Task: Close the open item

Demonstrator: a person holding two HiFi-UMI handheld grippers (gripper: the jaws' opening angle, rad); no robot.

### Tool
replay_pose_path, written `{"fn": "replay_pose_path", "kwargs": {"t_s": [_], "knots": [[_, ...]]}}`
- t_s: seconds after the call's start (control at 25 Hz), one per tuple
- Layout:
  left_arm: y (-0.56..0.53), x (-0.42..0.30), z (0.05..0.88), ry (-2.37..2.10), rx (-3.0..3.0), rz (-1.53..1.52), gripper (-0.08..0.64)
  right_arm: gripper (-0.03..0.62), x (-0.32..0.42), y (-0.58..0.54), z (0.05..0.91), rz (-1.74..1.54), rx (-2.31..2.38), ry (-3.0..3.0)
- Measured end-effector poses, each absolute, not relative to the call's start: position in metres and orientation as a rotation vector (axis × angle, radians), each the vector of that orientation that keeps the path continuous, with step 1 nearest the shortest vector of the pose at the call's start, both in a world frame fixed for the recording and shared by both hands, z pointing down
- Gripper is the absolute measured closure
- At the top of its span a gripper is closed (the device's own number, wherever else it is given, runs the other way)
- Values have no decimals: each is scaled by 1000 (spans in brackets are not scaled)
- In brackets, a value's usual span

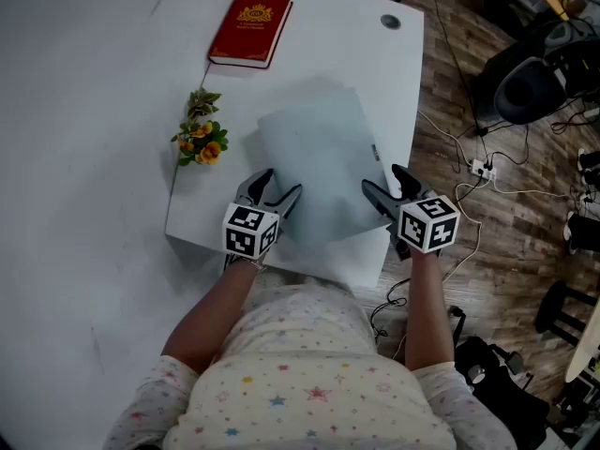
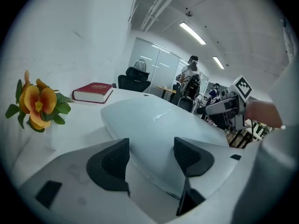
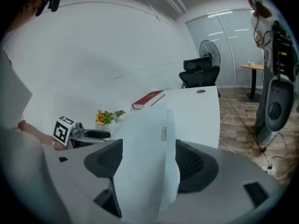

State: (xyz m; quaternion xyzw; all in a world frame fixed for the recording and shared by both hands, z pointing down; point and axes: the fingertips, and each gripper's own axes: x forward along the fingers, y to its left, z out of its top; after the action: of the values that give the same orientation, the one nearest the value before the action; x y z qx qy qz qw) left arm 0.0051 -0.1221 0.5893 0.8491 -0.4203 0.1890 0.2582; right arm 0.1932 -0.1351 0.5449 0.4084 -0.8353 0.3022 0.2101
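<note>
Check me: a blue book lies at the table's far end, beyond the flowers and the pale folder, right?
Not quite: the book is red, not blue, as the head view shows. It does lie at the far end of the table, beyond the flowers and the pale folder.

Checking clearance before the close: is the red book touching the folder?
Apart. The head view shows a strip of bare table between the red book and the folder.

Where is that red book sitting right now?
In the head view, the red book lies closed near the far left corner of the white table, just beyond the orange flowers and the pale blue folder.
</note>
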Motion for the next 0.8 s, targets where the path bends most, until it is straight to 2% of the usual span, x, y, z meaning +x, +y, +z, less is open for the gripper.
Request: {"fn": "replay_pose_path", "kwargs": {"t_s": [0.36, 0.8], "knots": [[-124, 9, 590, -1159, 2308, 526, 262, 238, 195, -147, 583, 872, 1097, -2264], [-126, 14, 590, -1183, 2313, 549, 264, 253, 190, -147, 587, 881, 1084, -2258]]}}
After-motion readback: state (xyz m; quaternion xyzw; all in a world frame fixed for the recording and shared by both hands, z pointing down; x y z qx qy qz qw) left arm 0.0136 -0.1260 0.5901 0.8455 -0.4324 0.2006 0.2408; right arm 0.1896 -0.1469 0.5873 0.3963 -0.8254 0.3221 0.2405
